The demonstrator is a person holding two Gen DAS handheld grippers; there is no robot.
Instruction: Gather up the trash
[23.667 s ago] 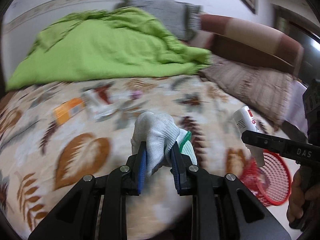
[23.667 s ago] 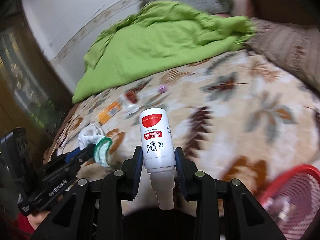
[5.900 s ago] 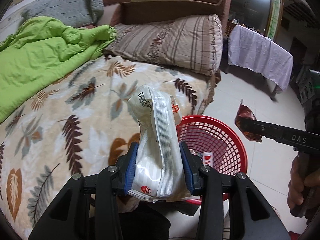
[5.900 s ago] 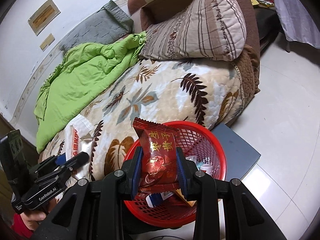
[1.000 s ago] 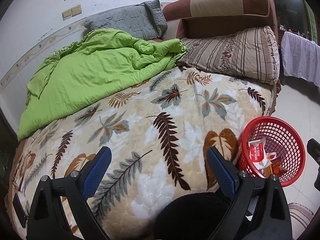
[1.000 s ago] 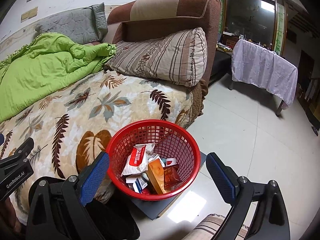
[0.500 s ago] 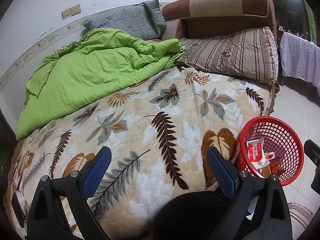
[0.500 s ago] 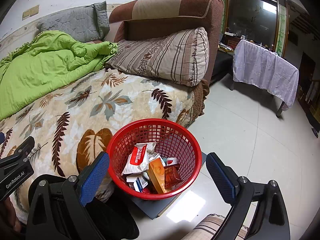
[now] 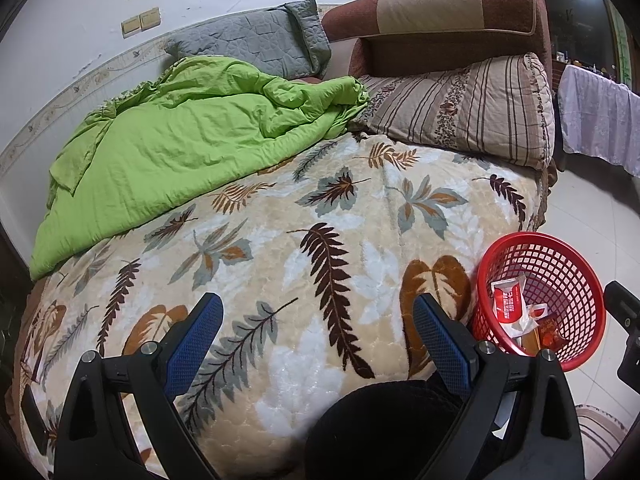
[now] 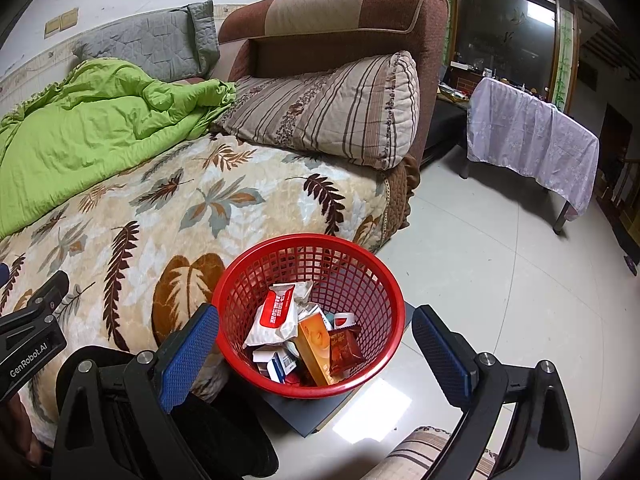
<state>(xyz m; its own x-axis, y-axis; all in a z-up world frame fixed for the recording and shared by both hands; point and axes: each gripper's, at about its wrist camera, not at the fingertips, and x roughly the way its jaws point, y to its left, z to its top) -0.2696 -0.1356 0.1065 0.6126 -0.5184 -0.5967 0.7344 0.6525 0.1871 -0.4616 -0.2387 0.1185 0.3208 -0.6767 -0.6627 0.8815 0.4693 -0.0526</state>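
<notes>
both tools are spread wide and hold nothing: the left tool (image 9: 316, 330) over the leaf-print bed (image 9: 320, 216), the right tool (image 10: 316, 340) above the one red basket (image 10: 384, 280) on the floor, where the trash (image 10: 304, 336) lies piled.

The leaf-patterned bed (image 9: 280, 248) lies bare across the frame's middle, hemmed by the green quilt (image 9: 180, 152) upper left, striped pillow (image 9: 460, 116) upper right, and red basket (image 9: 576, 264) lower right.
</notes>
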